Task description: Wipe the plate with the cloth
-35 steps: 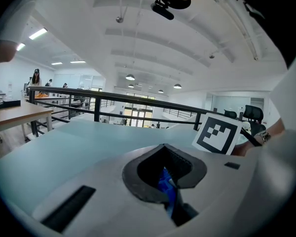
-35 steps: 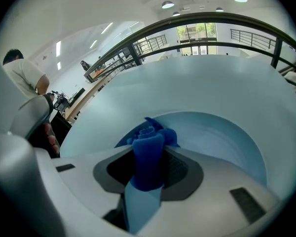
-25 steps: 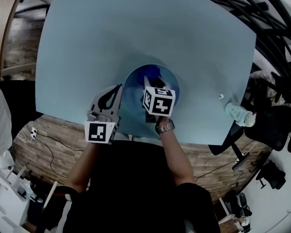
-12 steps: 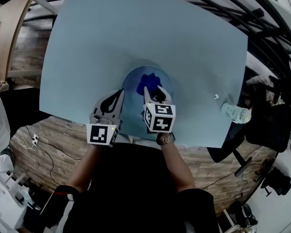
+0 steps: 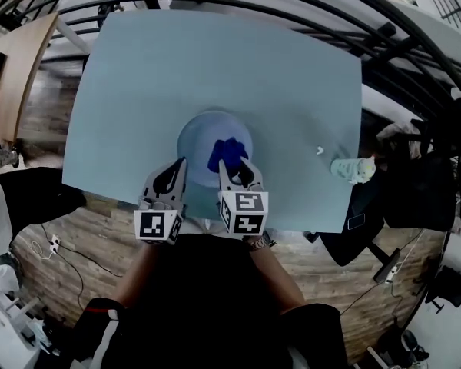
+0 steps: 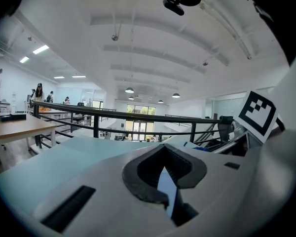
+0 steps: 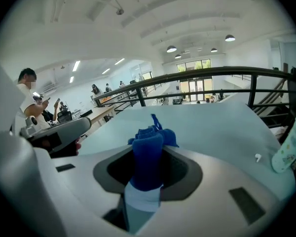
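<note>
**Head view: one plate, one cloth, two grippers on it**

Head view shows one round pale-blue plate (image 5: 198, 138) on a light-blue table (image 5: 215, 60), a little toward 6 o'clock from the table's centre. One dark blue cloth (image 5: 225, 151) lies bunched on the plate, toward its 5 o'clock side. The right gripper (image 5: 234, 164) reaches in from 6 o'clock. In the right gripper view its two jaws are clamped on the cloth, which stands up between them in a thick fold. The left gripper (image 5: 176, 164) sits at the plate's 8 o'clock rim. In the left gripper view its jaws are nearly together, pinching a thin pale-blue edge that looks like the plate's rim. One bottle (image 5: 352, 169) stands at the table's 4 o'clock edge. Near the bottle, toward the plate, lies one small white item (image 5: 319, 150); both are well apart from the plate.
</note>
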Available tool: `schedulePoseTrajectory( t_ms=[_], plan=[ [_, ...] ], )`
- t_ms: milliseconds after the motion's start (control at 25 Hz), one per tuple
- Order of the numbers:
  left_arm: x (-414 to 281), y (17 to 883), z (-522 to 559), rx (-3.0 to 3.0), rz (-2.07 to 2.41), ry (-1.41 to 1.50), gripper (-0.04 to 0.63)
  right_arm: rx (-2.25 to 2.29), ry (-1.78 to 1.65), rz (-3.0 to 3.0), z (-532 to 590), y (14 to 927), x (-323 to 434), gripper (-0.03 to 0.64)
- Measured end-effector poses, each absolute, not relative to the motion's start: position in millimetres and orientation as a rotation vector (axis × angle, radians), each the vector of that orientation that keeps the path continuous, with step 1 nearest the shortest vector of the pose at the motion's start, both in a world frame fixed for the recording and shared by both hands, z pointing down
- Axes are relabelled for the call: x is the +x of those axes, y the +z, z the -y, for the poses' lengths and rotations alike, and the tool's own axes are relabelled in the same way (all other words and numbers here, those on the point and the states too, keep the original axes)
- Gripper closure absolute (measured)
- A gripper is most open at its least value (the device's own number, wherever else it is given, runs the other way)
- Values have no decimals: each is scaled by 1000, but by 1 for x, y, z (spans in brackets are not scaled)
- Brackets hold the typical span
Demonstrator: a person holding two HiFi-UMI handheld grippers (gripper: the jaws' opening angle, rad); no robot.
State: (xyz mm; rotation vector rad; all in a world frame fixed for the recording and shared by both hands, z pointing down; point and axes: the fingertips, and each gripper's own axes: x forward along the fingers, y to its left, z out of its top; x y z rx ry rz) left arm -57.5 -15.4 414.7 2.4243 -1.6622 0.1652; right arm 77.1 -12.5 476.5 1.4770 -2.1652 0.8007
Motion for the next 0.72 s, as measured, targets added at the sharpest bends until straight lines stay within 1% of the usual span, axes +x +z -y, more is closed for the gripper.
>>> schedulePoseTrajectory(
  t_ms=[280,480,720],
  plan=[
    [-36,375,-11,2473,1694,119,594,1543,721,2240,-15,426,95,497],
    [-25,341,-20,2522,1707,29,595,1604,611,2295,-29,396,101,497],
    [-15,316,-35,2593,1718,-5,595,1714,425,2367,-38,349,109,497]
  ],
)
